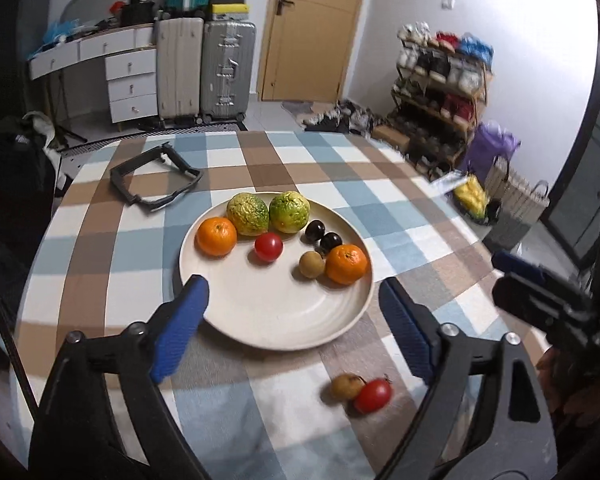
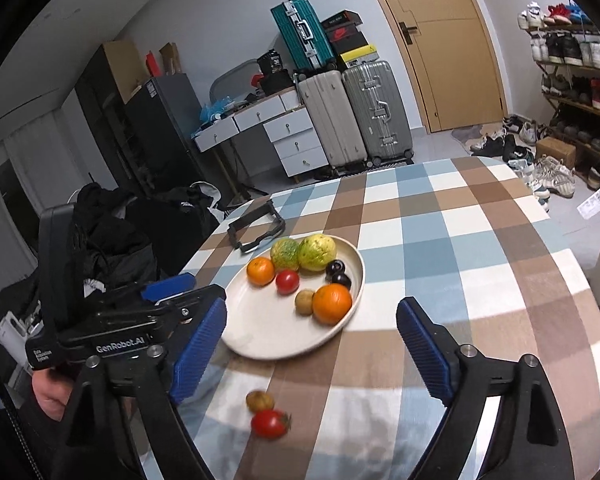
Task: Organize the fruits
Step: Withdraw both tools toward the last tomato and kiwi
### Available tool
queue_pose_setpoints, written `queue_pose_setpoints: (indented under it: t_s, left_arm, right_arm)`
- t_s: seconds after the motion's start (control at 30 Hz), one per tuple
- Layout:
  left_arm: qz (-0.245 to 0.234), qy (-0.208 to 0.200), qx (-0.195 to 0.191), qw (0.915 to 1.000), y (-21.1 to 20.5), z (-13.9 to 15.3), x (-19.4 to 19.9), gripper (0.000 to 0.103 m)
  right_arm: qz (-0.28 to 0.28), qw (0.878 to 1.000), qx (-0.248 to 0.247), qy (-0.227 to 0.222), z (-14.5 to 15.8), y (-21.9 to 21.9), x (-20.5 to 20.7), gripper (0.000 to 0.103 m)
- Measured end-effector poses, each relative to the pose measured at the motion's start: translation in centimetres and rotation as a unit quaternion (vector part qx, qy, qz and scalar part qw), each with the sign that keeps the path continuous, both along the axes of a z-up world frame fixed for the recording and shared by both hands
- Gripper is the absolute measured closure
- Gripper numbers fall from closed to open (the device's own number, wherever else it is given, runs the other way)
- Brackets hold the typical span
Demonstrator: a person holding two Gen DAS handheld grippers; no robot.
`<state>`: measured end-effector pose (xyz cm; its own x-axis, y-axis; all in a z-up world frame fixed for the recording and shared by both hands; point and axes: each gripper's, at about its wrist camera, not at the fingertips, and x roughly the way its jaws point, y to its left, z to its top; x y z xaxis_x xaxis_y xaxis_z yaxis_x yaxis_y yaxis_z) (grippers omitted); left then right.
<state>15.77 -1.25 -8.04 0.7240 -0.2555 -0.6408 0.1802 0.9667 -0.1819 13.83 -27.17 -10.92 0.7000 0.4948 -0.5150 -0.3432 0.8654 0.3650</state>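
Observation:
A cream plate (image 1: pixel 284 320) (image 2: pixel 260 336) sits on the checked tablecloth. It holds two green-yellow citrus (image 1: pixel 248 214), two oranges (image 1: pixel 217 236) (image 1: pixel 347 264), a red tomato (image 1: pixel 268 246), a kiwi (image 1: pixel 311 265) and two dark plums (image 1: pixel 324 236). A loose kiwi (image 1: pixel 346 386) (image 2: pixel 260 400) and a loose red tomato (image 1: pixel 373 395) (image 2: pixel 269 423) lie touching on the cloth in front of the plate. My left gripper (image 1: pixel 294 312) is open and empty above the plate's near rim. My right gripper (image 2: pixel 310 328) is open and empty, the loose fruits below it.
A black folded frame (image 1: pixel 154 182) (image 2: pixel 256 228) lies on the table behind the plate. Beyond the round table (image 2: pixel 480 264) are suitcases (image 1: pixel 206 68), a drawer desk, a door and a shoe rack (image 1: pixel 440 92). The right gripper shows at the left view's right edge (image 1: pixel 548 304).

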Motion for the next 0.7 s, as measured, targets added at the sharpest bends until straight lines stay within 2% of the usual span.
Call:
queue_pose_setpoints:
  t_s: [0.13,0.27,0.47,0.7]
  left_arm:
    - [0.009,0.000,0.000,1.0000,0.3,-0.1,-2.5,0.012]
    - [0.020,-0.005,0.010,0.9997,0.5,-0.5,-4.9,0.002]
    - [0.034,0.002,0.015,0.9993,1.3,-1.9,-7.7,0.001]
    - [0.046,0.013,0.023,0.9986,2.1,-3.5,-9.1,0.001]
  right_arm:
    - [-0.004,1.000,-0.011,-0.016,0.1,0.1,-2.6,0.005]
    - [-0.002,0.999,-0.023,-0.027,-0.2,0.7,-4.9,0.003]
    - [0.008,0.999,-0.039,-0.021,-1.6,1.5,-6.4,0.003]
    - [0.024,0.998,-0.056,0.016,-4.1,2.9,-6.3,0.003]
